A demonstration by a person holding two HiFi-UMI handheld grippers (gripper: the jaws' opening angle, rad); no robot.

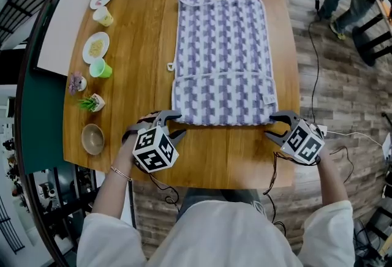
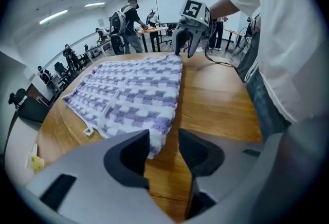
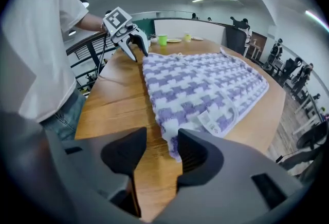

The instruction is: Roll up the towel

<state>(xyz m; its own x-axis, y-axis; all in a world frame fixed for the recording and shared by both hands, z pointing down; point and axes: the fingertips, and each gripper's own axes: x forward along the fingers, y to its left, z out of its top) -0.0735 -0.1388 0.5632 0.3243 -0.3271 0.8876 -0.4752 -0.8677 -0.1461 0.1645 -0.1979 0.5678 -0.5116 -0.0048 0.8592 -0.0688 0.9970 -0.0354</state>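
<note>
A purple-and-white checked towel (image 1: pixel 223 57) lies flat on the round wooden table (image 1: pixel 141 39), its near end folded over onto itself. My left gripper (image 1: pixel 176 125) stands open at the towel's near left corner (image 2: pixel 154 141), which lies just beside one jaw, with bare wood in the gap. At the near right corner (image 3: pixel 174 148) my right gripper (image 1: pixel 272 126) is open too, nothing between its jaws. From the left gripper (image 2: pixel 163 148) view, the right gripper (image 2: pixel 184 45) shows at the towel's far corner. The right gripper (image 3: pixel 162 153) view shows the left gripper (image 3: pixel 138 45) likewise.
Along the table's left edge stand two plates (image 1: pixel 96 46), a yellow cup (image 1: pixel 103 16), a green cup (image 1: pixel 100 68), a small potted plant (image 1: pixel 92 102) and a bowl (image 1: pixel 93 138). Cables (image 1: pixel 318 45) trail over the floor at the right. People stand in the background (image 2: pixel 123 25).
</note>
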